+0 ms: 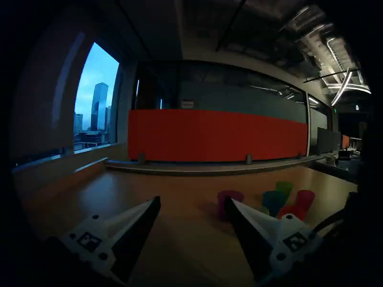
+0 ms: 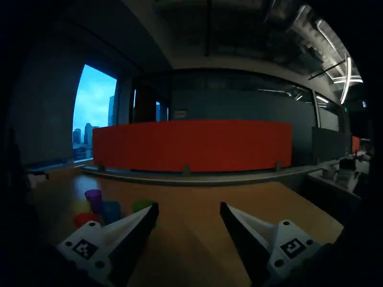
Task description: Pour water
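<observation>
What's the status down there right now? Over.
Left tool open, empty. Right tool open, empty. Cups clustered on table, untouched. No obstacle seen.

coloured plastic cups (image 1: 274, 200) — purple, teal, green, pink, red — stand bunched together on the wooden table (image 1: 191, 191).

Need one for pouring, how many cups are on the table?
5, left gripper view: purple cup leftmost, blue cup middle, green cup behind it, pink cup rightmost, red cup in front. A finger may hide others.

One of the fingers (image 1: 246, 227) hides part of the purple cup (image 1: 230, 196); its inside is too dim to tell.
</observation>
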{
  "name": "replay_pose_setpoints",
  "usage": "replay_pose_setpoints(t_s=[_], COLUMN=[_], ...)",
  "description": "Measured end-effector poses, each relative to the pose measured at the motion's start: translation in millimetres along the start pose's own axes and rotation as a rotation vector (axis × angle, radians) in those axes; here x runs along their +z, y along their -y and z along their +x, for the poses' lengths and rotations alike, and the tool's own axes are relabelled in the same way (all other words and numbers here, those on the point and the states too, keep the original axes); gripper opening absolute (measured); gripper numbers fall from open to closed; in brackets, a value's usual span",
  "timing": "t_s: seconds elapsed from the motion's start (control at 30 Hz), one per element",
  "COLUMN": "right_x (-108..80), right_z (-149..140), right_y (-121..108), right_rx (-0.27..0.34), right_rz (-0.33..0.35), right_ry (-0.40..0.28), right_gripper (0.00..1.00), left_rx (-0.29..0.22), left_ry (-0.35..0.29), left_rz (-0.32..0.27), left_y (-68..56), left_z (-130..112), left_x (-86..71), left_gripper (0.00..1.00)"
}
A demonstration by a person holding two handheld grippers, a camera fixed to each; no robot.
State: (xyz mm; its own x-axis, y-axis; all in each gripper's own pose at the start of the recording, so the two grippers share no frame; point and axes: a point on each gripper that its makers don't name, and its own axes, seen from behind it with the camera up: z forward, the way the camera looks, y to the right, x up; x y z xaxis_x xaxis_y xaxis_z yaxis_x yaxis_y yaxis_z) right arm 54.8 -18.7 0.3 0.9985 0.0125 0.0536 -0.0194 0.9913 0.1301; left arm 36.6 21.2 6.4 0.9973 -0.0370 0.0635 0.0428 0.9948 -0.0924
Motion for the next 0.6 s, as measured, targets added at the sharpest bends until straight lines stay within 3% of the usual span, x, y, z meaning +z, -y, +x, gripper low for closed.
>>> replay_pose_setpoints(t_s=[0.6], right_x=[15.3], right_z=[80.5], right_y=[-9.7], right_rx=[-0.025], right_rz=[0.003], right_ry=[0.022], right_gripper=[0.99], left_rx=[0.041], left_ry=[-0.017], left_rz=[-0.087], left_y=[-14.1], left_z=[90.5], left_x=[15.7], left_gripper=[0.99])
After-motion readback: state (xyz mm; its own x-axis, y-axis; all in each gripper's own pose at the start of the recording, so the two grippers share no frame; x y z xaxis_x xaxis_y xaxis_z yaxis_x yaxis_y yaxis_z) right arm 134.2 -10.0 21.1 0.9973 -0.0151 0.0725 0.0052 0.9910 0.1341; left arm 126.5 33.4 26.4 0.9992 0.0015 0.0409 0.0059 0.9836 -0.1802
